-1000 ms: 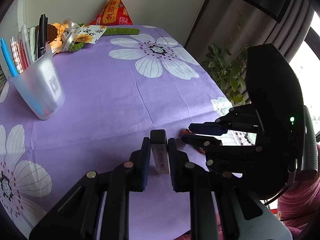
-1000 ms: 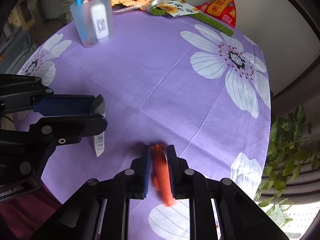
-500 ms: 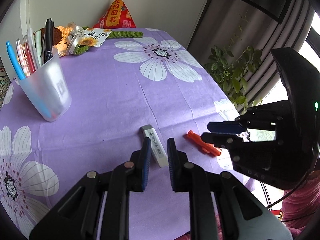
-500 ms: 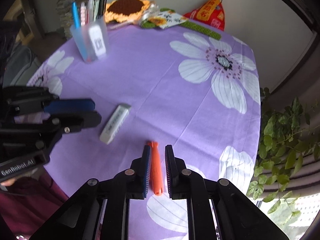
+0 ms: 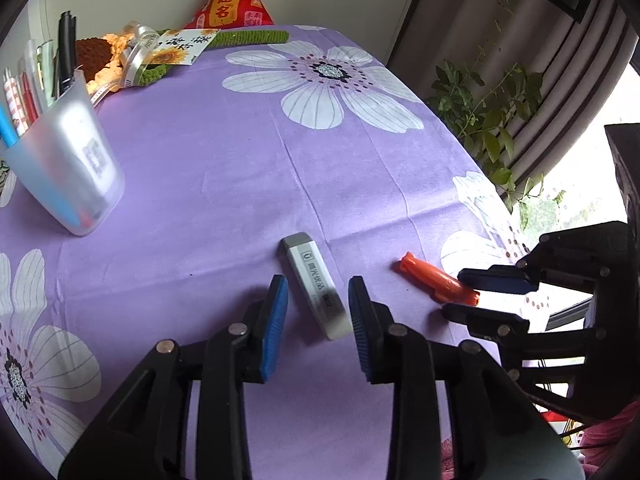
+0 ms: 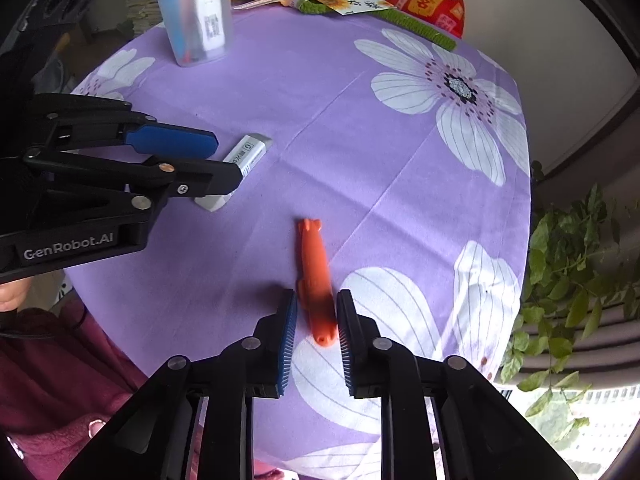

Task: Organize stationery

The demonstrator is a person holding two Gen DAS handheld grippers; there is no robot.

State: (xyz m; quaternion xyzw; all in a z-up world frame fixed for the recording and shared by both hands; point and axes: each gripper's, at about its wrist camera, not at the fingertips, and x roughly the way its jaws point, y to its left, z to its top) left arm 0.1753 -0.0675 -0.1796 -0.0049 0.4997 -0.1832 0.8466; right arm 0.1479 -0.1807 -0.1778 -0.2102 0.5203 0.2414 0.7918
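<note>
Both tongs were opening, the left tongs (image 5: 318,312) astride the white eraser (image 5: 316,284) and the right tongs (image 6: 317,320) astride the orange clip (image 6: 314,276), each lying loose on the surface (image 5: 240,168), likely lined up for a pickup.

The counter (image 5: 224,168) wears a purple cloth with white flowers. On it lie a white eraser (image 5: 316,284) and, just beside it, an orange piece (image 5: 436,283). A frosted cup (image 5: 68,168) of pens stands well apart, near crochet sunflowers (image 5: 100,60) at the far edge.
</note>
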